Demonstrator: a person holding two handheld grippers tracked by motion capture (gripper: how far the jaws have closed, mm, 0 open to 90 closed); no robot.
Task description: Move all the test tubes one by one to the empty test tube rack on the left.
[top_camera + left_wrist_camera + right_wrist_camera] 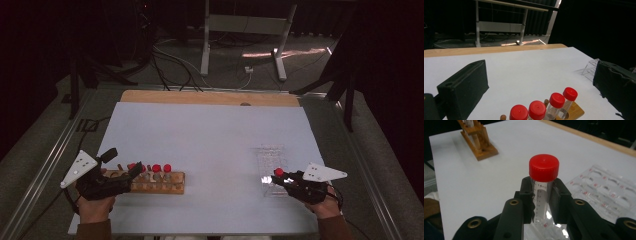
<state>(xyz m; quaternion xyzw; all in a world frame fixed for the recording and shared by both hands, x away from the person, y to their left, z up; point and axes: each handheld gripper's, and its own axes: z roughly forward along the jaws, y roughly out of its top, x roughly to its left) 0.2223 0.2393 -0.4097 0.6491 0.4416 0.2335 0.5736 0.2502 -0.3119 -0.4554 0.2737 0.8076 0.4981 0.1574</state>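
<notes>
My right gripper (277,178) (541,195) is shut on a clear graduated tube with a red cap (543,168) (278,172). It holds the tube upright over the near end of a clear plastic rack (272,157) (609,187) at the table's right. A wooden rack (167,189) (574,112) (479,142) stands at the front left with several red-capped tubes (156,168) (556,100) in it. Over that rack's left end my left gripper (122,162) (540,87) stands open, with the tubes low between its wide jaws and untouched.
A white sheet (210,135) covers the table, and a strip of bare wood (200,97) shows along the far edge. Beyond the table, a desk frame (245,30) and cables (170,65) are on the dark floor.
</notes>
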